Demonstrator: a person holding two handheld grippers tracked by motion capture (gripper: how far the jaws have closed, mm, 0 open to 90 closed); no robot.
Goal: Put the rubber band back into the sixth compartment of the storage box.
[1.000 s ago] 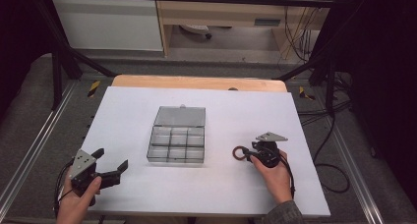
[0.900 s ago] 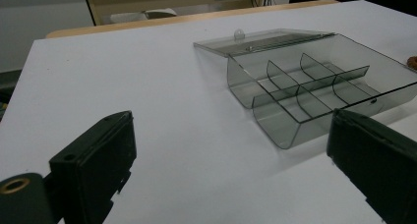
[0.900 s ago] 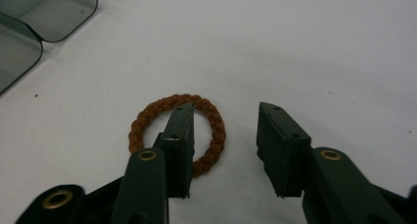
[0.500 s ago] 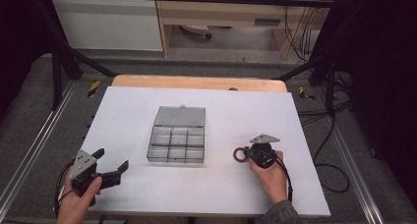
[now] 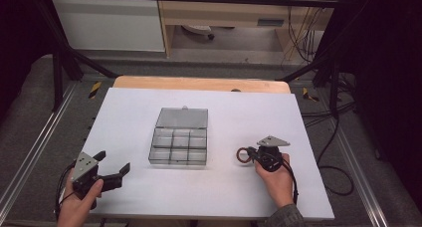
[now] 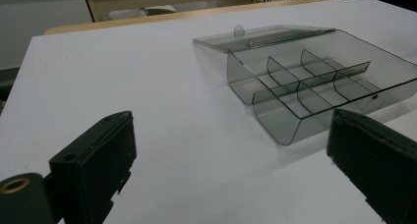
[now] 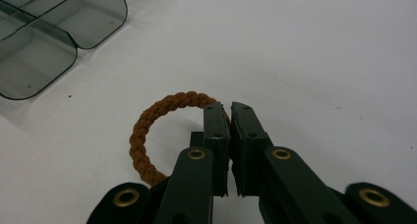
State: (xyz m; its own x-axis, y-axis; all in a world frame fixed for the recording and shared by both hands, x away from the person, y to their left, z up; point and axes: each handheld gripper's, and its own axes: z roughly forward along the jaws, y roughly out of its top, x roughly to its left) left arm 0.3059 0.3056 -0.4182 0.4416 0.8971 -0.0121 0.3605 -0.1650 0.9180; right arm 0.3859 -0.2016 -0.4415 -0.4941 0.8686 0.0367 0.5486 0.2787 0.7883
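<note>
**A:** From the high view, where do things stand, taking the clear divided box (image 5: 180, 140) as the mark?

**B:** The box sits mid-bench (image 5: 149, 107), lid thrown back on its far side. My right tongs (image 5: 249, 155) are to the right of the box, near its front corner, and the brown braided ring (image 5: 243, 155) is at their tips. My left tongs (image 5: 113, 169) rest to the left of the box, nearer me, spread wide with nothing in them.

**A:** And the left gripper view?

**B:** The box (image 6: 314, 86) lies ahead between my two parted jaws, its compartments bare as far as I can see.

**A:** The right gripper view?

**B:** My right tongs (image 7: 229, 111) have just been closing and now pinch the ring (image 7: 147, 130) on its right side; a corner of the box (image 7: 59, 32) shows at upper left.

**A:** What could go wrong?

**B:** I judge the hold thin: only one strand of braid is caught, so the ring may swing or slip out on the way to the box, or snag a divider and nudge the light box aside
</note>
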